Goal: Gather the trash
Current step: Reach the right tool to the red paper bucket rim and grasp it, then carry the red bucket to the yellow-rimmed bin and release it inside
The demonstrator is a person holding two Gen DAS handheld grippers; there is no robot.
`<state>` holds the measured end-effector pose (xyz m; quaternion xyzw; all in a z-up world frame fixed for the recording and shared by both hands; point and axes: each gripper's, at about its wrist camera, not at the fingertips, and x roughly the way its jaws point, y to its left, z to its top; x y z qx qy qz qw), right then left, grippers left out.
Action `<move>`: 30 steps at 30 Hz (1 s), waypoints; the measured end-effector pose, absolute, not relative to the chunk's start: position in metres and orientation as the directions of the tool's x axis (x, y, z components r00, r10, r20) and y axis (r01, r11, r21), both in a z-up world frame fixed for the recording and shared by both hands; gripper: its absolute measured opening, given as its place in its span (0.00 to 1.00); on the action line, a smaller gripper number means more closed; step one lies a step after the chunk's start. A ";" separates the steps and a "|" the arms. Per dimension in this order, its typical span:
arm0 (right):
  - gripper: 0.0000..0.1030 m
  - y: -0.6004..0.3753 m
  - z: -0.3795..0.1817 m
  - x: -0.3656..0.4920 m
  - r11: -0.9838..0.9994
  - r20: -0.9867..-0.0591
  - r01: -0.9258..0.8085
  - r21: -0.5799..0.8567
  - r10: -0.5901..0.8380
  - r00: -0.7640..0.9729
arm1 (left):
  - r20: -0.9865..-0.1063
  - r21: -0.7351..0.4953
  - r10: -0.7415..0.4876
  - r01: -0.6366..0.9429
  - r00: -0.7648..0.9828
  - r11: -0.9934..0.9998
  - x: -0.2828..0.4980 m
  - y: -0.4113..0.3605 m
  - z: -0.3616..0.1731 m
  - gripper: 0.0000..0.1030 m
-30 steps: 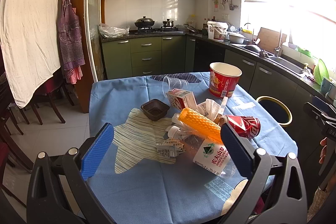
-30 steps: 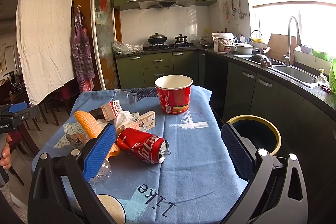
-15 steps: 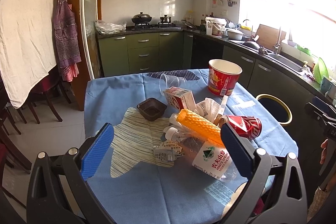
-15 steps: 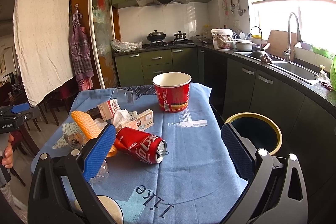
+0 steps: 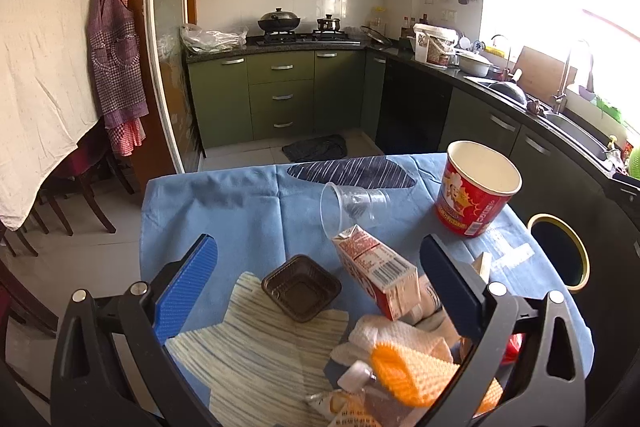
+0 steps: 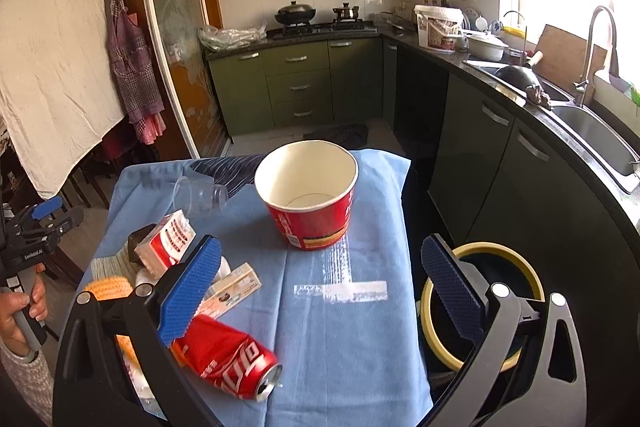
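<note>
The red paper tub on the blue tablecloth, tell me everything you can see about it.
The red paper tub is a wide noodle-style cup, apparently coated paper, with a white rolled rim and plain white inside. Nothing shows inside it. Its red wall carries a cartoon chef, yellow bands near the base and a barcode, seen best from the left wrist view. It stands upright on the blue tablecloth, toward the far edge on the bin's side. Nothing touches it; the clear plastic cup lies on its side close by.
</note>
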<state>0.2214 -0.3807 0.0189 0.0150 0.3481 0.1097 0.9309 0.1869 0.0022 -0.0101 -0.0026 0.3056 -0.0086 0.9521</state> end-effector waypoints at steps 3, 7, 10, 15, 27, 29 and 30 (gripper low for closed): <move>0.87 -0.377 0.017 0.278 0.971 -0.700 -0.193 0.138 0.234 0.675 | -0.589 -0.017 -0.025 0.018 0.807 1.000 0.217 0.003 -0.014 0.94; 0.65 -0.371 0.003 0.348 0.972 -0.786 -0.166 0.168 0.234 0.573 | -0.591 -0.045 -0.026 -0.001 0.806 0.999 0.246 0.009 -0.024 0.94; 0.53 -0.372 -0.014 0.390 0.979 -0.845 -0.122 0.161 0.200 0.497 | -0.596 -0.064 -0.034 -0.005 0.803 0.998 0.255 0.013 -0.035 0.94; 0.41 -0.372 -0.043 0.429 0.985 -0.903 -0.076 0.152 0.170 0.394 | -0.631 -0.069 -0.042 -0.001 0.775 0.998 0.264 0.017 -0.053 0.94; 0.06 -0.368 -0.081 0.455 0.995 -0.942 -0.019 0.098 0.098 0.321 | -0.639 -0.058 -0.037 0.000 0.769 0.998 0.264 0.019 -0.060 0.94; 0.05 -0.371 -0.081 0.455 0.992 -0.940 -0.013 0.124 0.121 0.318 | -0.639 -0.058 -0.036 -0.001 0.768 0.998 0.264 0.021 -0.061 0.94; 0.05 -0.373 -0.080 0.455 0.991 -0.939 -0.013 0.132 0.129 0.320 | -0.640 -0.059 -0.036 -0.002 0.767 0.998 0.264 0.021 -0.061 0.94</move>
